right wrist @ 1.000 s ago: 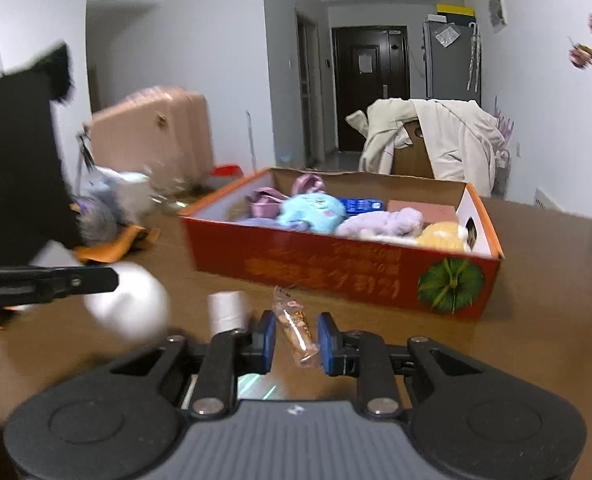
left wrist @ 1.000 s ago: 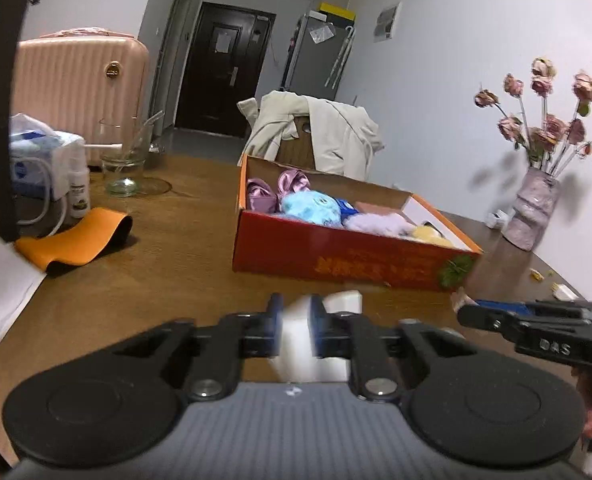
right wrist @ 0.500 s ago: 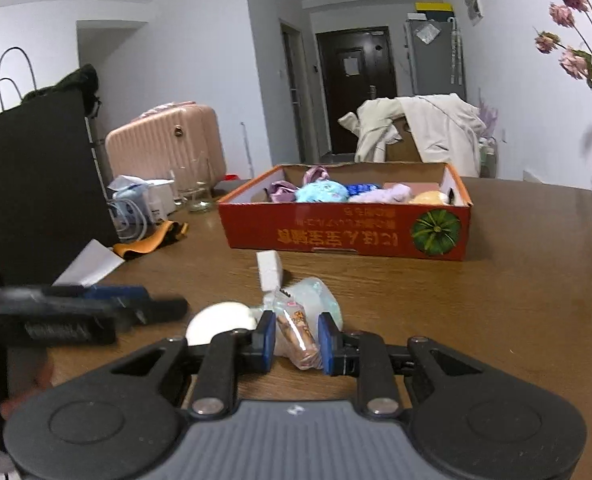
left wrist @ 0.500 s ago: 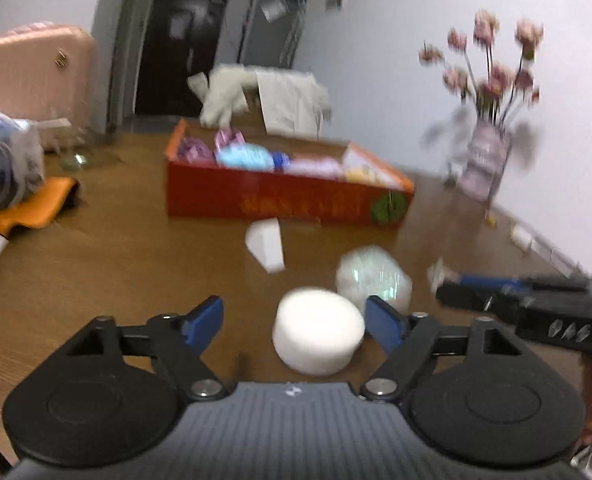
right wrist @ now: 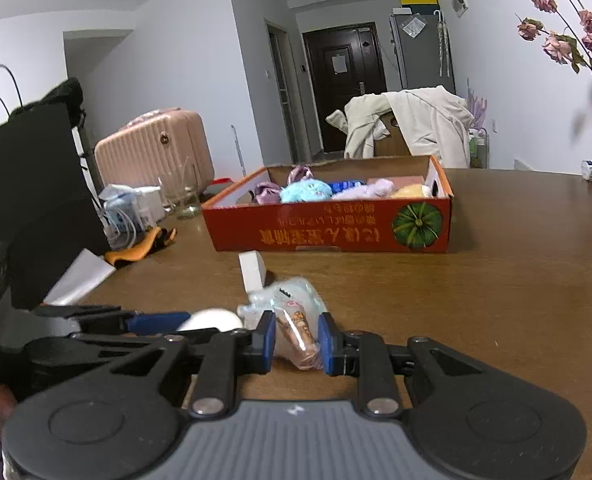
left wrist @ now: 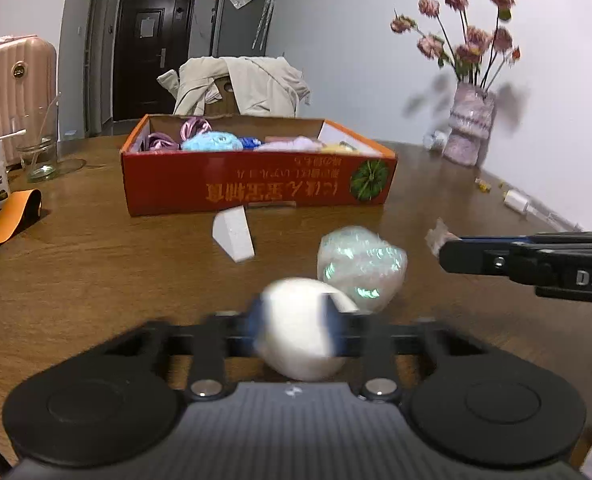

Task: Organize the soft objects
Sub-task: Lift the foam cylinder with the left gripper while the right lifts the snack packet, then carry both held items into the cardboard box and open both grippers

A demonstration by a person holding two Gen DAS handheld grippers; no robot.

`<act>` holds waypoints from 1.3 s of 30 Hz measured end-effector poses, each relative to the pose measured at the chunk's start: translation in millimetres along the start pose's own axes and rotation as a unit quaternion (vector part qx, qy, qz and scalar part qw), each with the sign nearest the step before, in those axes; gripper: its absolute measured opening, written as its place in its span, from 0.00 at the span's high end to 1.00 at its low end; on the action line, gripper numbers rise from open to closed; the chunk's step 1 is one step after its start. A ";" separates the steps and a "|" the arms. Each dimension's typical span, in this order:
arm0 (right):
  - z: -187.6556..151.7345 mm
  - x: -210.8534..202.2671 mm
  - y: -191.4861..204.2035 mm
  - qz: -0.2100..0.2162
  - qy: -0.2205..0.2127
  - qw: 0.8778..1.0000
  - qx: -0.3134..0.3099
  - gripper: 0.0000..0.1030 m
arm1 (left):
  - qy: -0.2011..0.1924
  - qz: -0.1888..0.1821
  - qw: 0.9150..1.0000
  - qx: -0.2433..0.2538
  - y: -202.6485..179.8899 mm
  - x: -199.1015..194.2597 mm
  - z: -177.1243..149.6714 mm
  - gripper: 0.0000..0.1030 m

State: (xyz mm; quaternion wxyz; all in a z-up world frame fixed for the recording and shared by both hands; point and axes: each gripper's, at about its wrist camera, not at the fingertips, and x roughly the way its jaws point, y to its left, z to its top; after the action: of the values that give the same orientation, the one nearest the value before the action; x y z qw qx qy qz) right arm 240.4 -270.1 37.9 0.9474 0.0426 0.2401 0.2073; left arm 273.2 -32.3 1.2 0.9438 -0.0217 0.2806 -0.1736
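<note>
My left gripper (left wrist: pixel 294 326) is low over the brown table, its jaws closing. Their blue pads press on a white round sponge (left wrist: pixel 300 354) between them. My right gripper (right wrist: pixel 296 338) is shut on a small clear snack packet (right wrist: pixel 300 334), and it reaches in from the right in the left wrist view. An iridescent wrapped ball (left wrist: pixel 360 266) and a white foam wedge (left wrist: pixel 234 234) lie on the table just ahead. Behind them stands a red cardboard box (left wrist: pixel 256 192) holding several soft toys.
A vase of dried roses (left wrist: pixel 468 132) stands at the far right by the wall. A glass beaker (left wrist: pixel 40 156), an orange band (left wrist: pixel 12 212) and a black bag (right wrist: pixel 28 200) crowd the left side. A coat-draped chair (left wrist: pixel 240 84) sits behind the box.
The left gripper opened wide around the white sponge resting on the table, then closed on it again lower down. Both hands drew back from the box; the right kept its packet.
</note>
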 end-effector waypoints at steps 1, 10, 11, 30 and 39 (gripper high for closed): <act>8.0 1.5 -1.2 0.007 -0.005 1.000 -0.006 0.79 | -0.006 -0.004 1.000 -0.014 7.4 -3.8 8.5 0.85; 61.4 41.5 -16.2 0.014 -0.035 0.999 -0.024 0.79 | -0.045 -0.022 0.998 -0.039 44.0 -13.2 55.9 0.12; 59.4 45.9 -17.4 0.014 -0.030 0.999 -0.017 0.79 | -0.035 -0.033 0.998 -0.028 35.5 -9.0 47.6 0.12; 108.7 97.9 -28.6 0.051 -0.009 0.997 -0.048 0.79 | -0.053 0.028 0.998 -0.023 72.0 25.9 125.4 0.48; 186.1 266.9 -74.0 0.000 0.109 0.993 0.041 0.78 | 0.097 0.105 0.990 0.019 112.2 175.7 198.7 0.45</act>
State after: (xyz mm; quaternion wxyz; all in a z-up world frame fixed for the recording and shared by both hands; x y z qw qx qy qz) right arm 569.1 -223.7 71.8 0.9132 0.0582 0.3499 0.2006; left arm 552.8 2.1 61.2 0.9252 0.0426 0.3683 -0.0804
